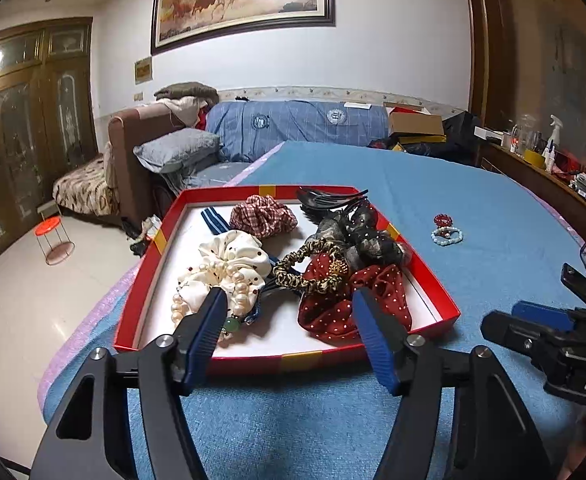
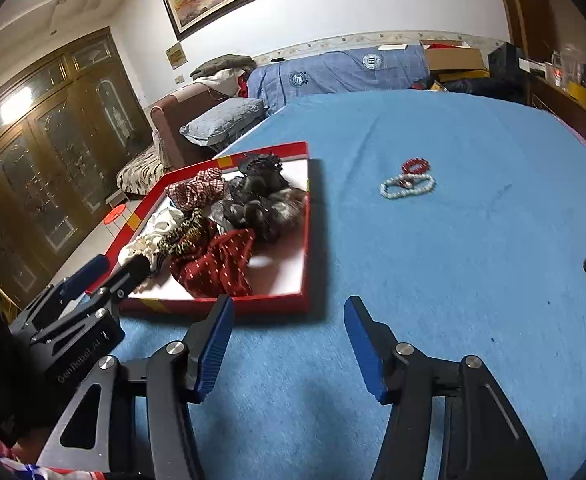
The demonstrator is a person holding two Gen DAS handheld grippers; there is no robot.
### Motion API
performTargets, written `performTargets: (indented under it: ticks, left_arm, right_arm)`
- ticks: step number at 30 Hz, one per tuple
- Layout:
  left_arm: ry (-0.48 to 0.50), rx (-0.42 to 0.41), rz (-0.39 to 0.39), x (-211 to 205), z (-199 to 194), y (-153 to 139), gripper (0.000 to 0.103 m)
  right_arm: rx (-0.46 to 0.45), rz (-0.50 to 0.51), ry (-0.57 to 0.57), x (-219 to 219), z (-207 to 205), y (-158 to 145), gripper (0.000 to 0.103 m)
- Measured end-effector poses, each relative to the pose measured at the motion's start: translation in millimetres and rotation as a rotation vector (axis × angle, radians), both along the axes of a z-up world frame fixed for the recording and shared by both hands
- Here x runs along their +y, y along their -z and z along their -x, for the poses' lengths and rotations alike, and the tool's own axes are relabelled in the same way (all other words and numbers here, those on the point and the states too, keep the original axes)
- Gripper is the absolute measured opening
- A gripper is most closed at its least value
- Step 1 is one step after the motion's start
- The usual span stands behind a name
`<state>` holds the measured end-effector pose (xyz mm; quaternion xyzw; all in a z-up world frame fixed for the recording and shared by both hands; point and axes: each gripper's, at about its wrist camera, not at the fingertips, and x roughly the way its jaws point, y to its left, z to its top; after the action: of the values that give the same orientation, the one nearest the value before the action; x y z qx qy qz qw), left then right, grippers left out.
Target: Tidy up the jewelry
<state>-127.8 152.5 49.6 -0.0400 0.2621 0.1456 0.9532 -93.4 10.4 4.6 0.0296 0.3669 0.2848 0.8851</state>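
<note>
Two bead bracelets (image 2: 407, 179), red touching white, loose mid-desk, well apart from red tray (image 1: 433, 276) at left edge, likely next to collect. Right tool (image 2: 289, 344) spread, empty, aimed there. Left tool (image 1: 289, 320) spread over tray's scrunchies (image 1: 229, 264), clamping nothing.

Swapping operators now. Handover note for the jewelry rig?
Left gripper: jaws open, nothing between them, at the near edge of the red tray.
Right gripper: jaws open, empty, over bare blue cloth to the right of the tray.
In the tray: pearl strand, cream scrunchie, plaid scrunchie, leopard hair tie, red dotted bow, dark hair clips.
Left: red bead bracelet and pale bead bracelet lie on the cloth, outside the tray.
</note>
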Motion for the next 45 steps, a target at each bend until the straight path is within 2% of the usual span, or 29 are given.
performTargets:
  ticks: [5, 7, 11, 12, 14, 23, 29, 34, 40, 45]
  left_arm:
    - [-0.012, -0.015, -0.023, -6.9, 8.5, -5.8, 0.079]
    - [-0.021, -0.025, -0.038, -9.8, 12.9, -7.4, 0.083]
    - [-0.045, -0.039, -0.07, -14.5, 22.0, -9.9, 0.095]
    - [-0.048, -0.041, -0.073, -15.6, 24.4, -10.6, 0.096]
    - [-0.048, -0.038, -0.076, -16.4, 26.9, -10.8, 0.096]
    - [-0.057, -0.018, -0.11, -22.8, 31.3, -9.9, 0.097]
    - [-0.069, -0.011, -0.11, -21.5, 33.4, -9.6, 0.101]
    - [-0.107, 0.02, -0.123, -17.2, 35.3, -8.7, 0.103]
    - [-0.082, 0.057, -0.084, -7.6, 37.2, -10.2, 0.103]
    - [-0.203, 0.035, -0.2, -12.3, 52.3, -14.4, 0.103]
  right_arm:
    - [-0.005, 0.003, 0.015, -11.1, 13.8, 0.0, 0.066]
    - [-0.017, 0.005, 0.024, -15.3, 21.6, -1.0, 0.072]
    - [-0.063, 0.028, 0.036, -20.9, 39.3, -5.3, 0.076]
    - [-0.08, 0.039, 0.043, -22.6, 43.4, -6.3, 0.08]
    - [-0.097, 0.048, 0.057, -25.6, 49.2, -6.8, 0.086]
    - [-0.127, 0.072, 0.053, -27.2, 61.3, -7.7, 0.086]
    - [-0.14, 0.086, 0.045, -25.4, 65.1, -6.3, 0.087]
    - [-0.138, 0.096, 0.042, -23.6, 64.9, -3.9, 0.088]
    - [-0.136, 0.104, 0.043, -22.8, 65.3, -2.0, 0.088]
    - [-0.134, 0.101, 0.052, -24.5, 64.4, -2.5, 0.088]
